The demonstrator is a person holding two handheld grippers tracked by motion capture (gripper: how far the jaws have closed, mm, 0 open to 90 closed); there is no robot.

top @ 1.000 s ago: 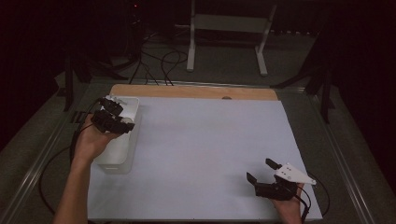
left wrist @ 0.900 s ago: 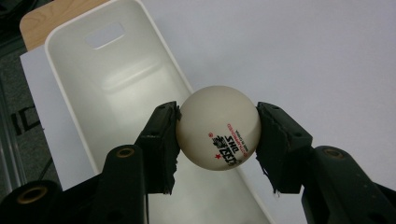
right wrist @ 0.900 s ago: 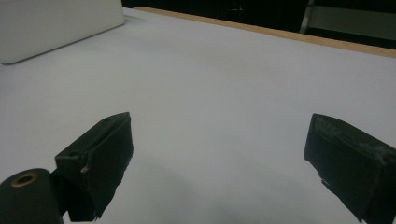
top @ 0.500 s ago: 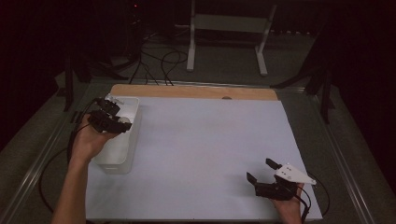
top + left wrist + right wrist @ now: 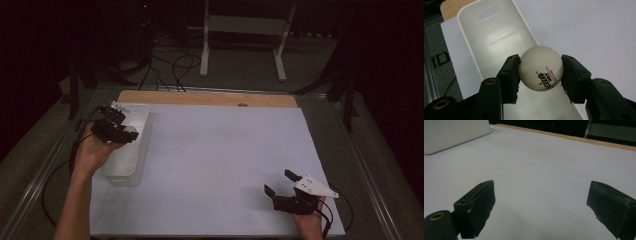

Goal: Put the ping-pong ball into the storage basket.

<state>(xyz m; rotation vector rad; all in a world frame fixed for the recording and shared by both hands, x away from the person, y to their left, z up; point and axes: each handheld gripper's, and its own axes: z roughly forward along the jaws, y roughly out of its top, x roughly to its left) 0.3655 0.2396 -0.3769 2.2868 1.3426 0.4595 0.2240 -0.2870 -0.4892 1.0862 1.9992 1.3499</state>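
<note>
While left claw [image 5: 540, 68] grips white ball [image 5: 540, 68] printed "DHS" over white bin [image 5: 486, 30], right claw [image 5: 541, 207] gapes wide

In the left gripper view, the left gripper [image 5: 540, 68] has its 2 black jaws closed on a white table tennis ball [image 5: 541, 68], 1 jaw pressed against each side of it. The ball carries red and black printed lettering with a small red star on its lower front. Beneath the ball and jaws lies a long white plastic tray [image 5: 491, 35] with rounded corners, seen from above; the ball hangs over its inner floor. A rectangular handle slot is cut in the tray's far end wall. The tray rests on a white sheet [image 5: 599, 30] covering the worktop, and a strip of bare light wood [image 5: 450, 10] shows beyond the tray's far end.
</note>
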